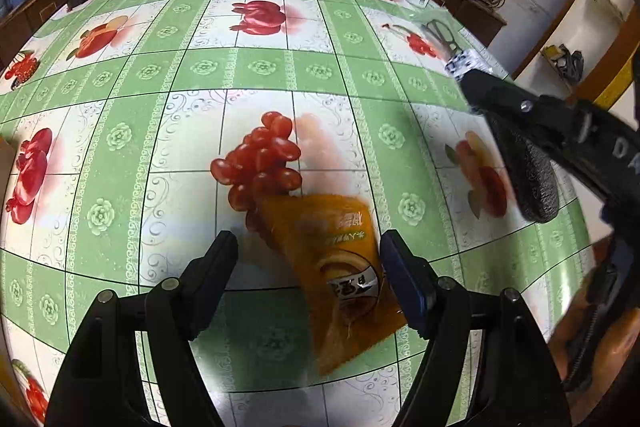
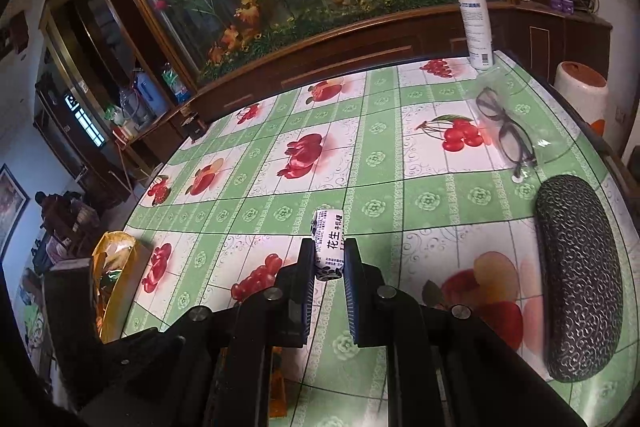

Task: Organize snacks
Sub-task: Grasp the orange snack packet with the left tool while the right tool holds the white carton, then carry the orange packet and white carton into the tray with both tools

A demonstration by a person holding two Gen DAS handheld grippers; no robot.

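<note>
An orange snack packet (image 1: 340,267) lies flat on the fruit-patterned tablecloth (image 1: 280,75), between the fingers of my left gripper (image 1: 310,259). That gripper is open; its right finger is at the packet's edge and its left finger stands apart from it. My right gripper (image 2: 329,255) hangs above the table, shut on a small white candy with blue print (image 2: 329,247). From the left wrist view the same candy (image 1: 466,63) shows at the tip of the right gripper, upper right. A yellow plastic bag (image 2: 116,275) stands open at the table's left edge.
A dark textured glasses case (image 2: 580,279) lies at the right edge, with a pair of glasses (image 2: 504,131) beyond it. A white spray bottle (image 2: 476,23) stands at the far right corner. A wooden-framed cabinet (image 2: 320,35) runs along the back.
</note>
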